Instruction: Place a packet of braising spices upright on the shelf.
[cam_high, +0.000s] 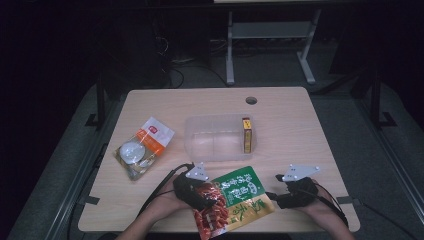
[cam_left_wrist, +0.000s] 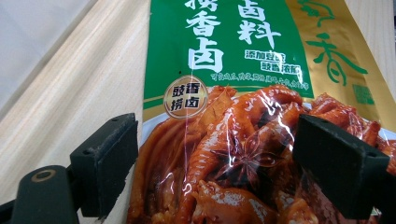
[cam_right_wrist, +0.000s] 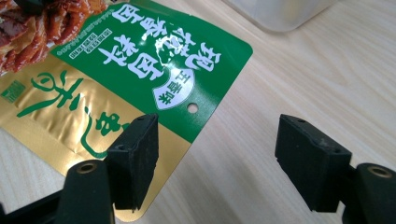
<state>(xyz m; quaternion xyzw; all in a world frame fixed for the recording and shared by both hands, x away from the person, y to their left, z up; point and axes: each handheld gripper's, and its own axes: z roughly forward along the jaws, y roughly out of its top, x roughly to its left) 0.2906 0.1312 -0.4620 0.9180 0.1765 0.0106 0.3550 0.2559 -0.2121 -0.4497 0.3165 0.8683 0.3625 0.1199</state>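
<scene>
Both grippers are held wide open at the table's near edge: the left gripper (cam_high: 196, 192) is poised over the red end of a braised-snack pouch (cam_high: 234, 201), the right gripper (cam_high: 295, 190) beside its green end. Beyond lie a clear plastic bin (cam_high: 220, 138) holding a yellow box (cam_high: 246, 135), and an orange packet (cam_high: 143, 146), apparently awaiting packing.

Wooden table (cam_high: 150, 200), clear tub (cam_high: 215, 142) holding yellow box (cam_high: 246, 135), two snack packets (cam_high: 144, 147) (cam_high: 240, 200).
</scene>
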